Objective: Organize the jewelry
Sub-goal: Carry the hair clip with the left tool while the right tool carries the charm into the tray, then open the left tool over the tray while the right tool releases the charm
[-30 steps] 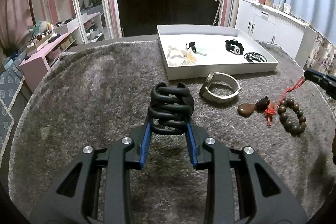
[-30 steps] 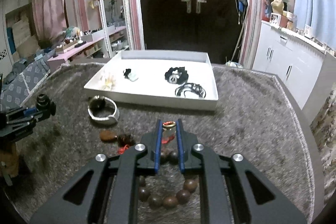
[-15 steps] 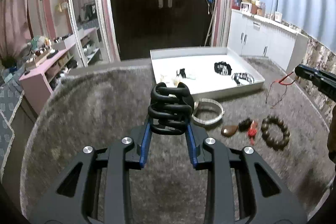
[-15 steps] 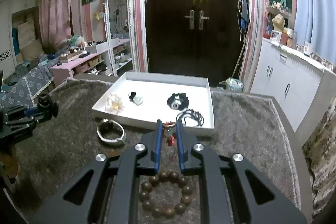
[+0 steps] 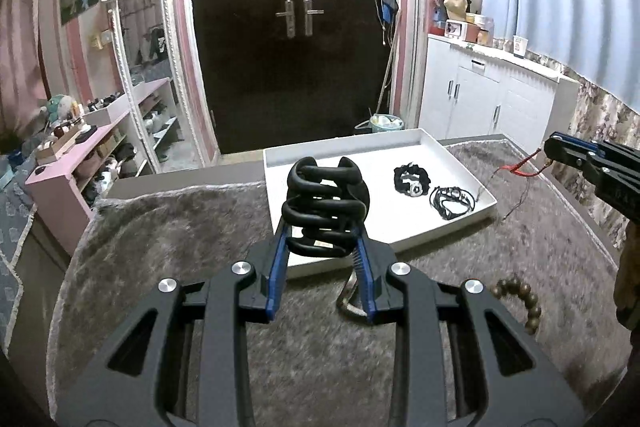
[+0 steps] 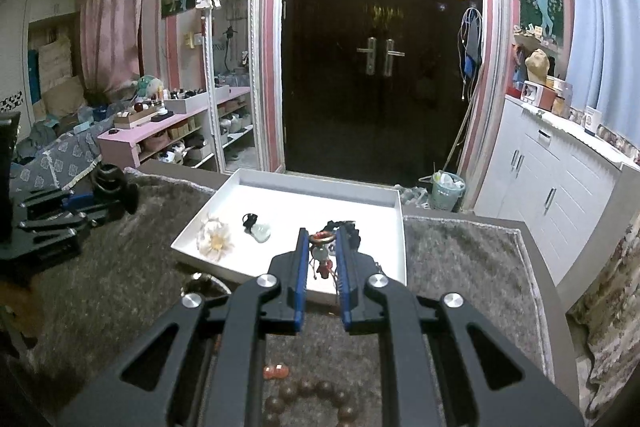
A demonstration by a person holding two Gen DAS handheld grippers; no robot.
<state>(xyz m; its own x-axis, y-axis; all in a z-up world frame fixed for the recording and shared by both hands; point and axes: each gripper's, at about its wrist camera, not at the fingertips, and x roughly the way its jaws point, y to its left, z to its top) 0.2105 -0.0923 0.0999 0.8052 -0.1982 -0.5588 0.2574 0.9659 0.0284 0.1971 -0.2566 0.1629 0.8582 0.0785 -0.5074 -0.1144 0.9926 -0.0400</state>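
My left gripper (image 5: 320,223) is shut on a black claw hair clip (image 5: 324,207) and holds it above the near edge of the white tray (image 5: 472,167). My right gripper (image 6: 323,239) is shut on a red cord necklace with a pale pendant (image 6: 322,253), lifted over the tray (image 6: 316,187); the cord hangs from it in the left wrist view (image 5: 520,169). The tray holds a black scrunchie (image 5: 412,179), a black cord bracelet (image 5: 452,201), a flower piece (image 6: 216,239) and a jade pendant (image 6: 260,231).
A brown bead bracelet (image 5: 520,301) and an amber pendant (image 6: 276,371) lie on the grey fuzzy mat (image 5: 160,227) in front of the tray. A pale bangle (image 6: 200,285) lies partly hidden by my right gripper. White cabinets (image 5: 500,99) stand to the right.
Both grippers have risen and moved toward the tray. The right one lifted the red cord necklace off the mat, away from the bead bracelet.
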